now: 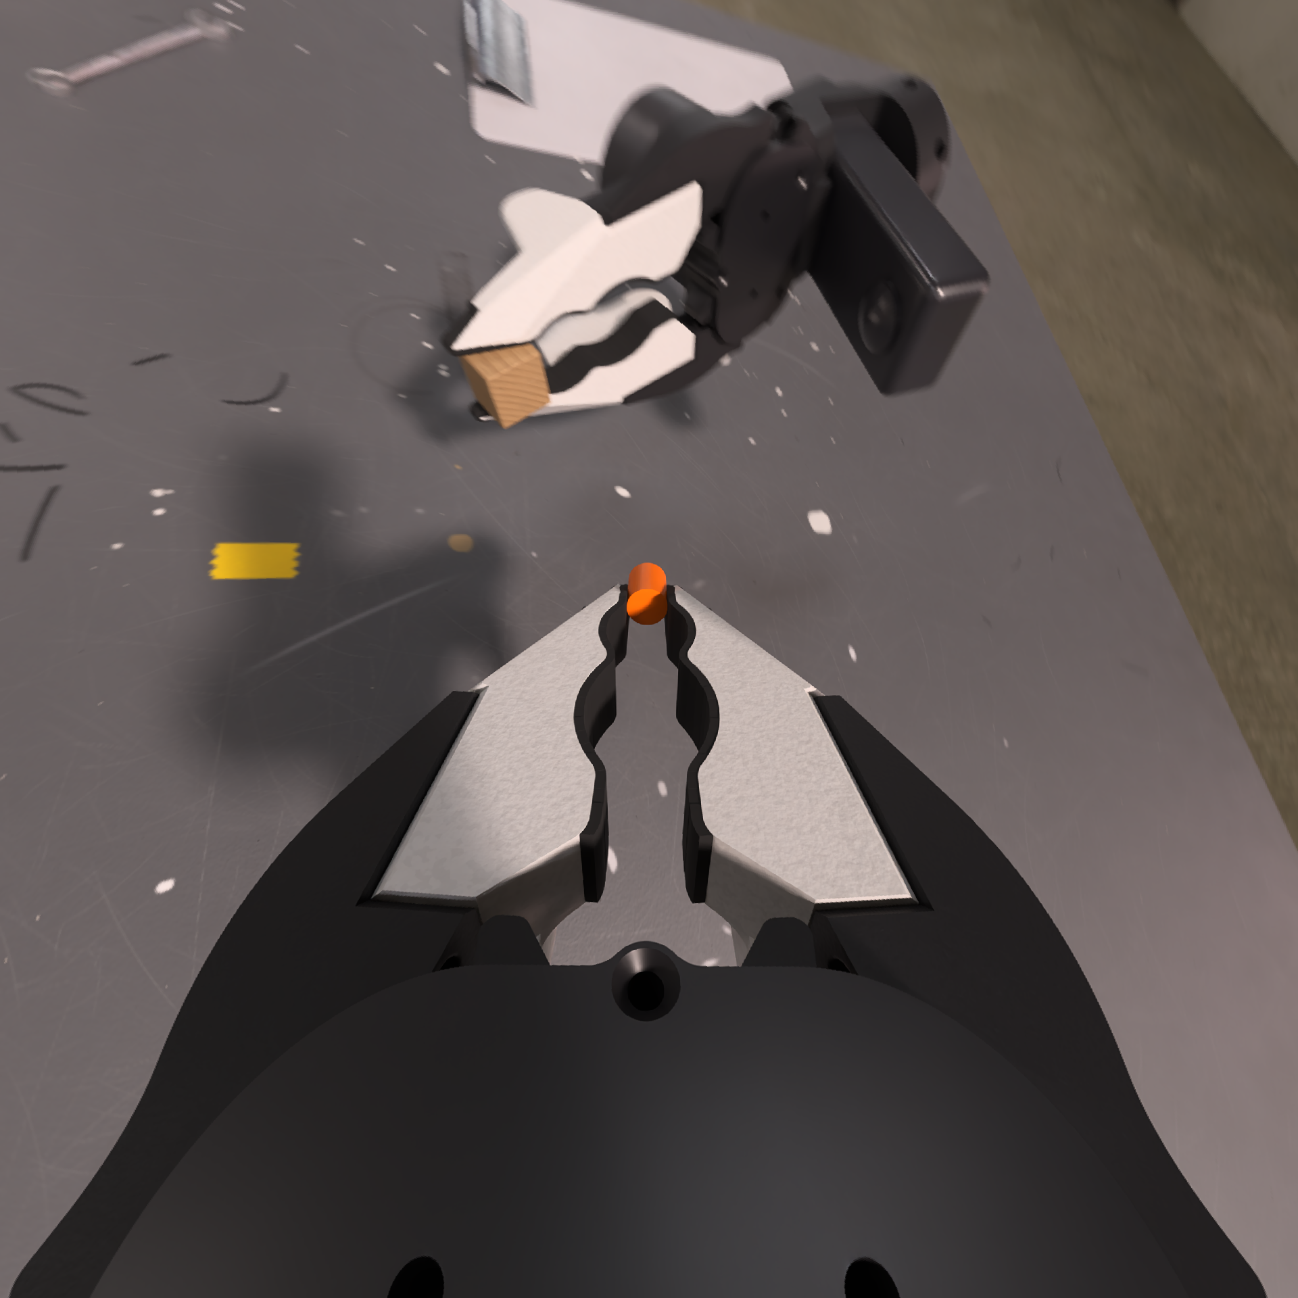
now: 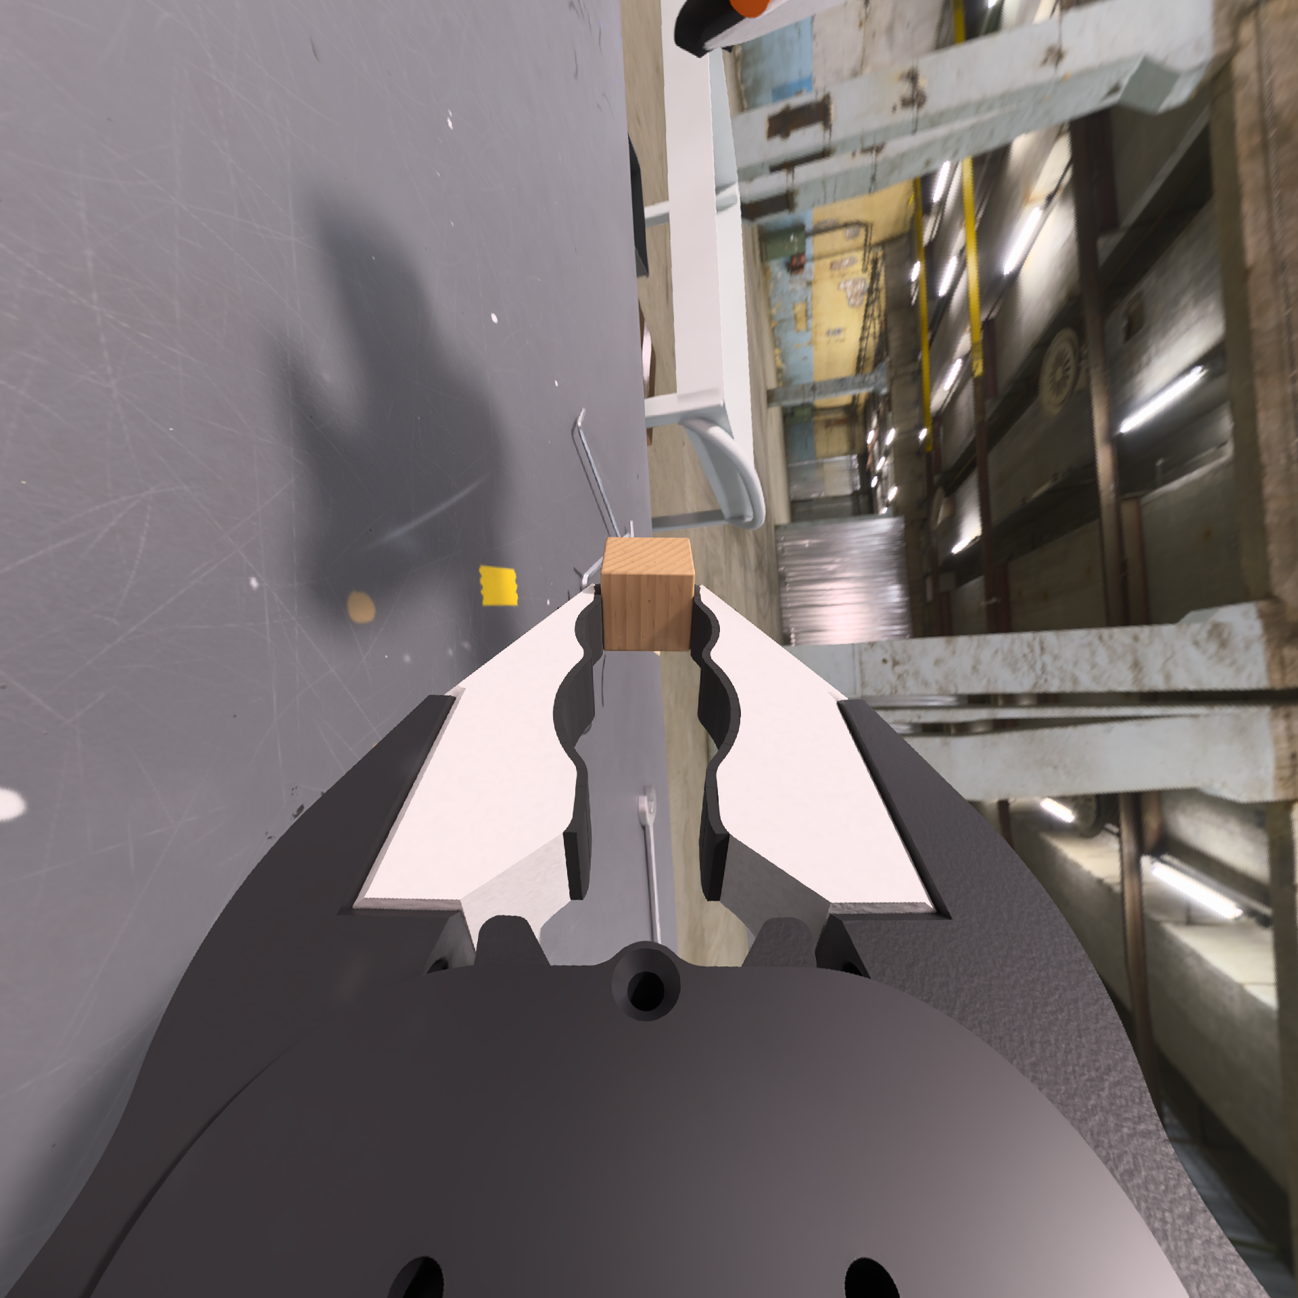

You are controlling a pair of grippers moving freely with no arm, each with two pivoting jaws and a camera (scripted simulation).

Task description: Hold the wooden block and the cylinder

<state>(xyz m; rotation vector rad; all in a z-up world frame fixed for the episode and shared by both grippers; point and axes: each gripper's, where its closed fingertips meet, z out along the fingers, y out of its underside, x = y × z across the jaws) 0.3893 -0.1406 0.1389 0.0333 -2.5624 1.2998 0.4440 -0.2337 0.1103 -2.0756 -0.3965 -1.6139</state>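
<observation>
your left gripper (image 1: 647, 597) is clamped on the orange cylinder (image 1: 645, 593): it sits right at the fingertips, pinched between the two black pads, its round end face toward the camera. the cylinder is off the grey table (image 1: 211, 702), with the gripper's shadow lying on the surface to the left.

your right gripper (image 2: 647, 604) is clenched on the wooden block (image 2: 647, 602), held at the tips with one pad on each side. in the left wrist view the right gripper (image 1: 502, 386) shows farther off, rolled on its side, with the wooden block (image 1: 506, 390) between its tips; whether the block touches the table there you can't tell.

other stuff on the table: a yellow tape strip (image 1: 255, 560) to the left of the cylinder, a small tan dot (image 1: 460, 542) near it, a wrench (image 1: 133, 53) at far left, a white clipboard (image 1: 632, 77) behind the right gripper. in the right wrist view a hex key (image 2: 597, 484) lies beyond the block near the table edge.
</observation>
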